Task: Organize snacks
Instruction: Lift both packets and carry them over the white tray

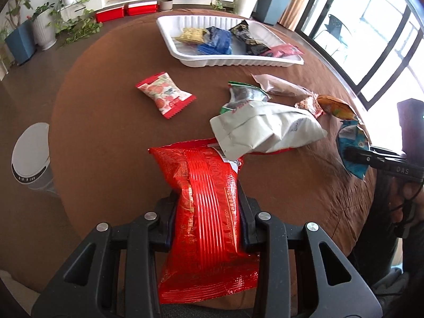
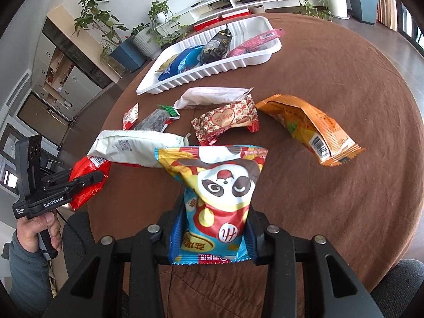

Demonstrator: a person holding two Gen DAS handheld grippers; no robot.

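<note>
My left gripper (image 1: 208, 212) is shut on a big red snack bag (image 1: 206, 198), held above the near table edge; it shows from the side in the right wrist view (image 2: 87, 182). My right gripper (image 2: 212, 220) is shut on a blue panda snack bag (image 2: 214, 190), also seen in the left wrist view (image 1: 353, 143). A white tray (image 1: 238, 62) at the far side holds several snack packs and shows again in the right wrist view (image 2: 206, 75).
Loose on the brown round table (image 2: 331, 198): a white bag (image 1: 267, 129), a red-white strawberry pack (image 1: 165, 94), a dark green-edged pack (image 1: 243, 95), a heart-print pack (image 2: 225, 122), an orange bag (image 2: 310, 129), a pale wrapper (image 2: 212, 95). Plants and shelves stand behind.
</note>
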